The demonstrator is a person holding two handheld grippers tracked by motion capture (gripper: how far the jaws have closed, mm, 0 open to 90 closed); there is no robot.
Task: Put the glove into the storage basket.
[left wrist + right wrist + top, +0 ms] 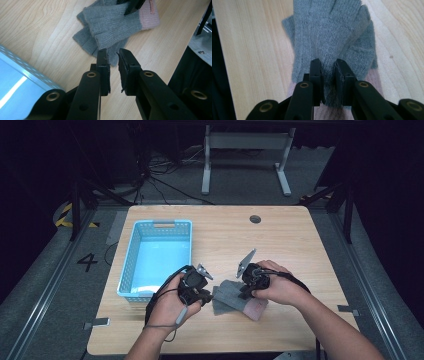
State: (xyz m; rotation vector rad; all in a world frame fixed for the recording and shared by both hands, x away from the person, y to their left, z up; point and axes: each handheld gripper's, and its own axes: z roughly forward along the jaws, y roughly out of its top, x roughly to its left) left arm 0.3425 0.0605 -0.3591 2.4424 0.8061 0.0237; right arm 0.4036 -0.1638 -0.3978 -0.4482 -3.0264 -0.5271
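Two grey knit gloves (229,299) with pink cuffs (256,310) lie stacked on the wooden table (280,245) between my hands. My left gripper (206,295) sits at their fingertip end. In the left gripper view its jaws (113,53) stand a narrow gap apart, just short of a grey glove finger (110,25), with nothing pinched. My right gripper (245,292) points down onto the gloves near the cuffs. In the right gripper view its jaws (327,62) straddle the top glove (329,27), slightly apart, with grey knit showing in the gap. The right gripper's black tips (132,6) also rest on the glove.
A light blue perforated basket (165,224) stands at the table's left, close beside my left hand; its rim (25,72) runs along the left of the left gripper view. A round cable hole (255,219) sits near the far edge. The table's front edge lies just behind my forearms.
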